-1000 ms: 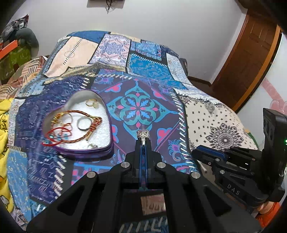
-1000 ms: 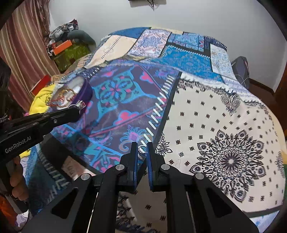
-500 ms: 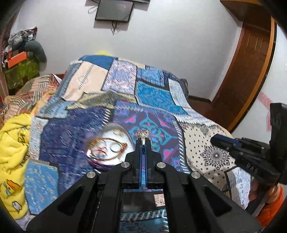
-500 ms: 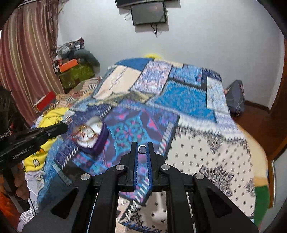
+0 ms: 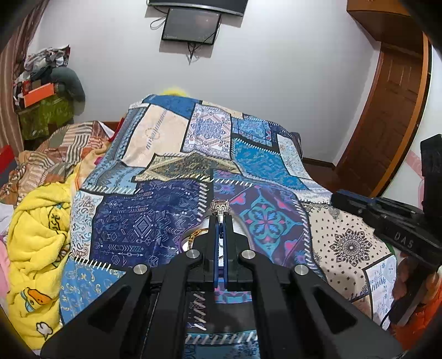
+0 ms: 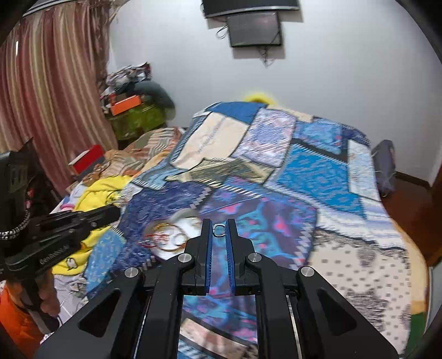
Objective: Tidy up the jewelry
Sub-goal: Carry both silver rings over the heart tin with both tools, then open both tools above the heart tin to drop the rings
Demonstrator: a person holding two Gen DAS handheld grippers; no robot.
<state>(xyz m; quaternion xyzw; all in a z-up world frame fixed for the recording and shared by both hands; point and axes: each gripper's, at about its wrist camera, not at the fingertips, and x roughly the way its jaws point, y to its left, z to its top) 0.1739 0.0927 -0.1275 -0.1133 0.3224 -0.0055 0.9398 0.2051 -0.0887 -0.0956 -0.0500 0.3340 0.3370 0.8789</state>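
My left gripper (image 5: 220, 218) is shut on a silver ring with a pale stone (image 5: 220, 207), held high above the bed. The heart-shaped tin (image 6: 171, 232) with red and gold bracelets lies on the patchwork bedspread; in the left wrist view only its rim (image 5: 239, 225) and a gold bangle (image 5: 194, 234) show behind my fingers. My right gripper (image 6: 219, 230) is shut on a small silver open ring (image 6: 219, 230), raised above the bed to the right of the tin. The left gripper also shows in the right wrist view (image 6: 110, 212).
A patchwork bedspread (image 5: 248, 165) covers the bed. A yellow blanket (image 5: 36, 243) is bunched at its left side. Clutter and an orange box (image 5: 38, 94) stand in the far left corner. A wooden door (image 5: 386, 116) is at the right, and a screen (image 5: 190, 26) hangs on the wall.
Both grippers have risen and drawn back from the bed, so the tin looks smaller and lower. The left still holds its ring; a small ring now shows between the right fingers.
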